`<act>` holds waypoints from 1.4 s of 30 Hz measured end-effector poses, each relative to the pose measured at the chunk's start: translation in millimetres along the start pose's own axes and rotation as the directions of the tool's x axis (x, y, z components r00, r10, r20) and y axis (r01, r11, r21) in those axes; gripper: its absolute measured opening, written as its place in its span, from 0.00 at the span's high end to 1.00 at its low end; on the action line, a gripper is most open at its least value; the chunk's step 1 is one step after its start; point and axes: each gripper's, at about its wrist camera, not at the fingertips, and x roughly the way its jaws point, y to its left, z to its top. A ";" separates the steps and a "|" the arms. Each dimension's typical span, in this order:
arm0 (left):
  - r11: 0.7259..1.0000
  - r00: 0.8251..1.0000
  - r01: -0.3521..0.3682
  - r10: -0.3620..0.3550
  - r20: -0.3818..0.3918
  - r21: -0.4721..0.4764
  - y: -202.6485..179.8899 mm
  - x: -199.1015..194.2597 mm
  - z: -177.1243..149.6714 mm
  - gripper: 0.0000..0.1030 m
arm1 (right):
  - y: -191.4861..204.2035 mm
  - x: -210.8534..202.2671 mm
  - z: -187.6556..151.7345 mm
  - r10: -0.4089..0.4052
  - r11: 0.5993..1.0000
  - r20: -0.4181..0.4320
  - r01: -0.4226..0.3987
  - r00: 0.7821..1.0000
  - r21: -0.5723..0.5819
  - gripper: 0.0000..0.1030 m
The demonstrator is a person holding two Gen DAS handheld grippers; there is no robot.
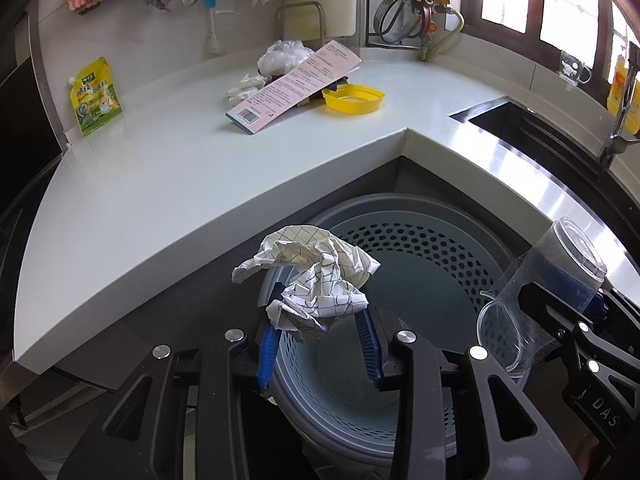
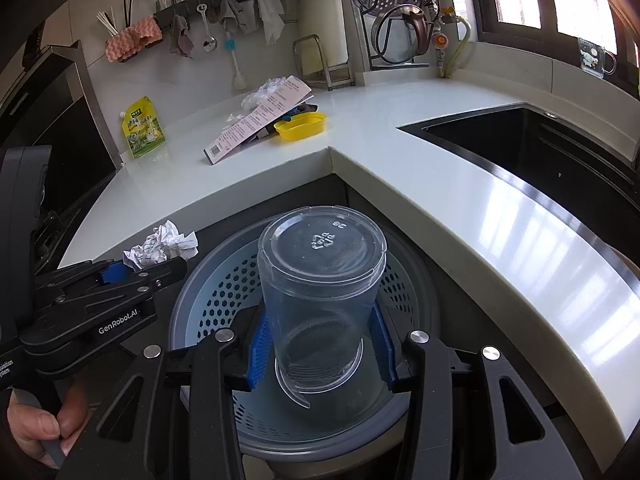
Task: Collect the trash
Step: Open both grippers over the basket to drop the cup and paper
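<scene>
The left claw [image 1: 318, 344] grips one crumpled sheet of grid-printed paper [image 1: 312, 276], its blue pads part-closed on the wad, above the near-left rim of the perforated trash bin [image 1: 420, 248] tucked into the inner corner of the tabletop [image 1: 180, 168]. The right claw [image 2: 320, 354] holds one clear plastic cup [image 2: 320, 280] between its narrowed pads, base forward, directly over the bin's mouth. The bin's floor looks bare, so I judge that nothing has been dropped in yet; both pieces appear ready for release.

Left on the tabletop, from its left edge toward the back middle: one yellow-green spouted drink pouch [image 1: 96, 98], one cluster of white crumpled scraps [image 1: 244, 90], one clear plastic bag [image 1: 282, 56], one long pink printed carton [image 1: 296, 86], one yellow shallow tray [image 1: 354, 98]. That makes five items still to collect, two in hand.
</scene>
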 end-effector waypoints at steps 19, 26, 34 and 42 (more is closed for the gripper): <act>0.999 0.998 0.040 -0.040 -0.041 -0.022 1.4 18.8 -6.7 0.58 | -6.9 27.5 -10.5 0.002 1.000 -0.068 0.000 0.998 0.025 0.57; 0.999 0.999 0.032 -0.033 -0.030 -0.034 5.0 16.4 -6.7 0.37 | -9.3 22.7 -7.0 -0.013 0.999 -0.045 0.015 0.999 0.036 0.36; 0.999 1.000 0.022 -0.023 -0.022 -0.042 7.8 14.2 -7.3 0.32 | -11.6 23.2 -8.5 -0.020 0.999 -0.046 0.022 0.999 0.048 0.36; 0.999 1.000 0.012 -0.011 0.020 -0.051 10.0 5.0 -6.1 0.16 | -12.3 19.0 -7.1 -0.023 0.998 -0.033 0.025 0.999 0.051 0.36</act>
